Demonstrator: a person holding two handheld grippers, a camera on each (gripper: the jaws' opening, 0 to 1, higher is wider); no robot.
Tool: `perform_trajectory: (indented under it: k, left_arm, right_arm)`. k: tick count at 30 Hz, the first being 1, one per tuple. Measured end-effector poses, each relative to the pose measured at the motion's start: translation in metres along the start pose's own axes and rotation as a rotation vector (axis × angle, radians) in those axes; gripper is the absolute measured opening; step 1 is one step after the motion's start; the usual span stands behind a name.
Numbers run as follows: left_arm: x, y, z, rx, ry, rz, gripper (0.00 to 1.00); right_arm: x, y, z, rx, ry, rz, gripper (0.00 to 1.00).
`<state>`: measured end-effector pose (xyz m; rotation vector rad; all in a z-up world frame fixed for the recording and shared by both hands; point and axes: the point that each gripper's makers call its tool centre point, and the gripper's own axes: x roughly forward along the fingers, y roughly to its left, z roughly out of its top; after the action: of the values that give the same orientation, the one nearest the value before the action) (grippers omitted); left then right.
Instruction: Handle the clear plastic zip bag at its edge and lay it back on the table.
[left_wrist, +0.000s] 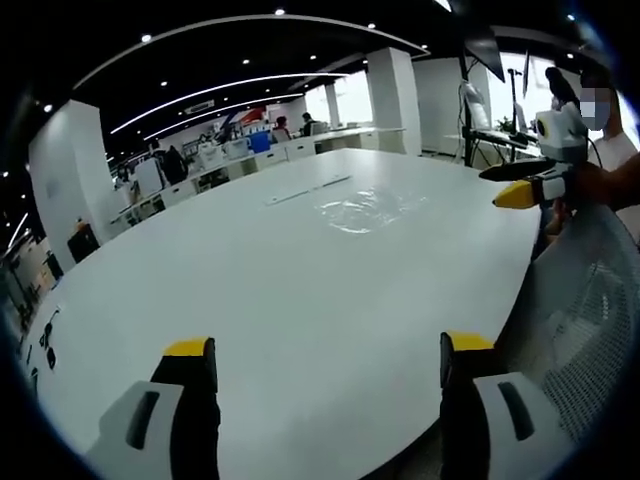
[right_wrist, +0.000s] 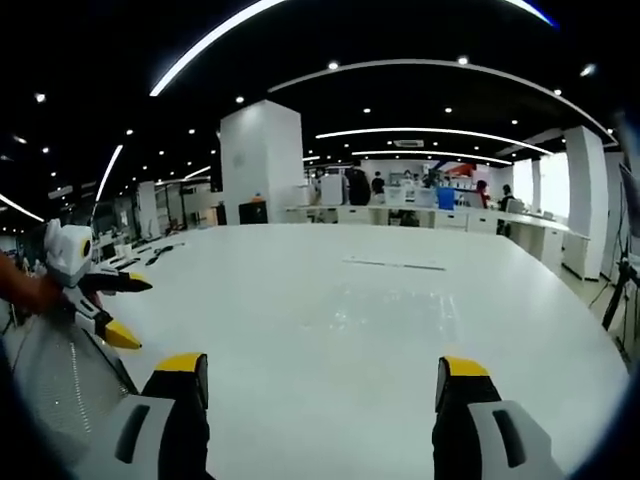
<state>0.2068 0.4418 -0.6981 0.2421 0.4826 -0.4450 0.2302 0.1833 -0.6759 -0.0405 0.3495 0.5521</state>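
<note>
The clear plastic zip bag (left_wrist: 360, 210) lies flat and crinkled on the white table (left_wrist: 250, 290), past the middle, with nothing touching it. My left gripper (left_wrist: 328, 350) is open over the near table edge, well short of the bag, and holds nothing. My right gripper (left_wrist: 520, 183) comes in from the right, yellow-tipped, off the table's edge and to the side of the bag. In the right gripper view my right gripper (right_wrist: 320, 368) is open and holds nothing above the white table (right_wrist: 380, 330). The left gripper (right_wrist: 118, 308) appears there at the left, its jaws apart.
A thin pale strip (left_wrist: 305, 190) lies on the table beyond the bag, also seen as a thin strip (right_wrist: 395, 265). A mesh chair back (left_wrist: 590, 300) stands at the table's edge. Stands with equipment (left_wrist: 480, 100) rise behind. Desks with people (right_wrist: 400, 205) line the far room.
</note>
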Motion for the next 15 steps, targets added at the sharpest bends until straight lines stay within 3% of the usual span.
perform_trajectory:
  k: [15]
  left_arm:
    - [-0.004, 0.001, 0.012, -0.034, -0.045, -0.006, 0.9]
  right_arm:
    - [-0.002, -0.006, 0.006, 0.007, -0.015, -0.036, 0.92]
